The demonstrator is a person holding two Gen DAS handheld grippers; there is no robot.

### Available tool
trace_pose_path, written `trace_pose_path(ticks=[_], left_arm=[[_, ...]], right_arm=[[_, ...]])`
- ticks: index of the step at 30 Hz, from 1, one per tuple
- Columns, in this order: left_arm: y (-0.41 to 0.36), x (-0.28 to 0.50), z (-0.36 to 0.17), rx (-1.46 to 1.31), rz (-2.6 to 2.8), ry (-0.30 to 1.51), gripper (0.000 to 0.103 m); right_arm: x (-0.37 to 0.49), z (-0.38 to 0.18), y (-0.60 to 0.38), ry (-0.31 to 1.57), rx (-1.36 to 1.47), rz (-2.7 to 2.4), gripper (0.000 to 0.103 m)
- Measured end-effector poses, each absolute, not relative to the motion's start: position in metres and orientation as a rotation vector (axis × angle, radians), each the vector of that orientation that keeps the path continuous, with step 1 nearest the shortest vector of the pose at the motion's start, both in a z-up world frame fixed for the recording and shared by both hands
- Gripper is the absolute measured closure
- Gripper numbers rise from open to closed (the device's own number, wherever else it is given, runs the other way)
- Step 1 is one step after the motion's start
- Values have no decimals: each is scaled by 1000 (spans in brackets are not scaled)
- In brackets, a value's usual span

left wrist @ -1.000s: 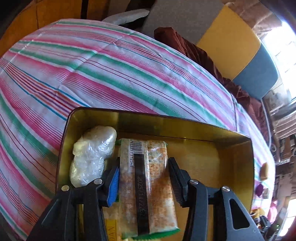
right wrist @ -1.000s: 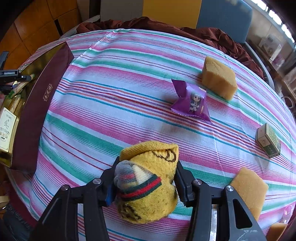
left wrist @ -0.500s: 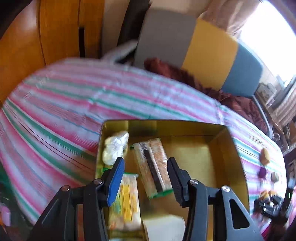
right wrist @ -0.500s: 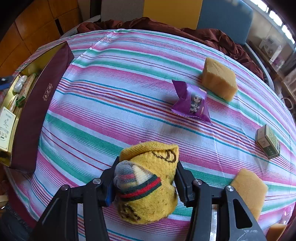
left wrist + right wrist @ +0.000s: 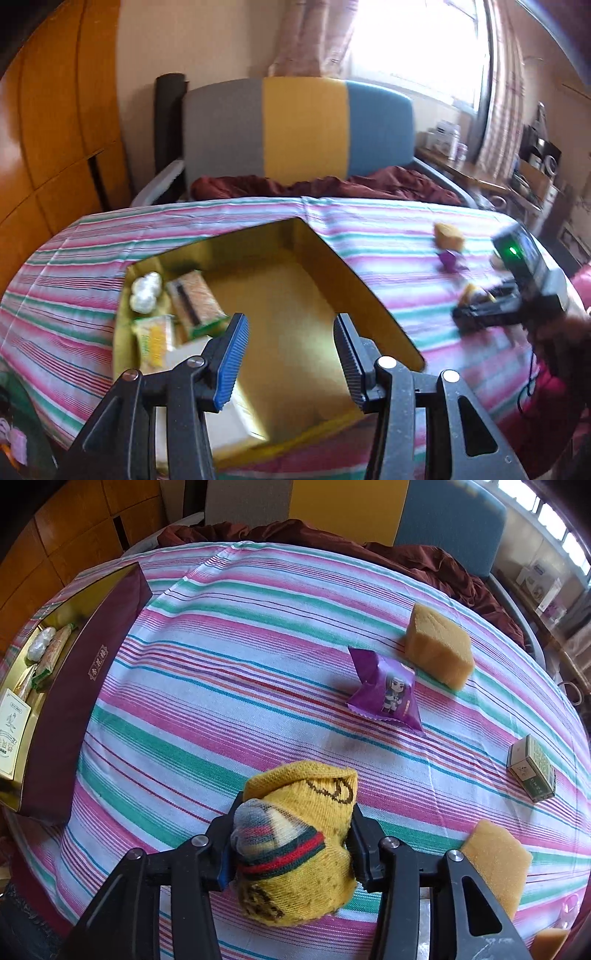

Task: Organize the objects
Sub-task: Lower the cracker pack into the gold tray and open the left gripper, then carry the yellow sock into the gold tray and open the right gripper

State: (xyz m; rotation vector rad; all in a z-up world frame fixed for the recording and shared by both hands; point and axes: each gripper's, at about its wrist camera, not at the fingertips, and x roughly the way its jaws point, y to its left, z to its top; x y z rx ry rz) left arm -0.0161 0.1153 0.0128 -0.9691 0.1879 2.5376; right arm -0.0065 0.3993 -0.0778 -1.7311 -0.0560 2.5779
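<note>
My left gripper (image 5: 290, 321) hangs open over the gold-lined box (image 5: 351, 295) with nothing between its fingers. At the box's left end lie a white wad (image 5: 146, 291), a cracker packet (image 5: 194, 302), a yellow packet (image 5: 155, 336) and a white carton (image 5: 221, 417). My right gripper (image 5: 295, 808) points steeply down at the striped cloth. Its jaws are closing on a rolled yellow sock (image 5: 299, 849) with a red and green band, and both pads press its sides. The same box (image 5: 81, 686), maroon outside, stands at the left in the right wrist view.
On the striped tablecloth (image 5: 221, 686) lie a purple snack packet (image 5: 388, 692), a yellow sponge block (image 5: 437, 648), a second block (image 5: 495, 856) beside my right fingers and a small green box (image 5: 532, 773). A chair (image 5: 303, 129) with a maroon cloth stands behind the table.
My left gripper has drawn back and up from the box and rolled, leaving the cracker packet inside. The right gripper has stayed put and squeezed the sock a little tighter.
</note>
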Motion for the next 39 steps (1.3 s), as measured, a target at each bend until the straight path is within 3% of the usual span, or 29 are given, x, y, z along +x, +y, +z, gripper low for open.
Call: trace_pose_path(ticks=[19, 23, 29, 35, 39], left_arm=[[119, 15, -12, -1013, 2462, 228, 55], [106, 16, -8, -1006, 2475, 177, 55], [73, 13, -5, -1019, 2533, 52, 55], [45, 16, -7, -1062, 2582, -44, 55], [31, 16, -8, -1069, 2610, -88, 55]], right_arm=[[-14, -83, 394, -95, -1671, 2566, 61], [-17, -77, 390, -26, -1664, 2552, 66], [-27, -37, 360, 117, -1545, 2702, 67], [-52, 7, 297, 162, -1463, 2918, 66], [-82, 8, 241, 146, -1519, 3010, 66]])
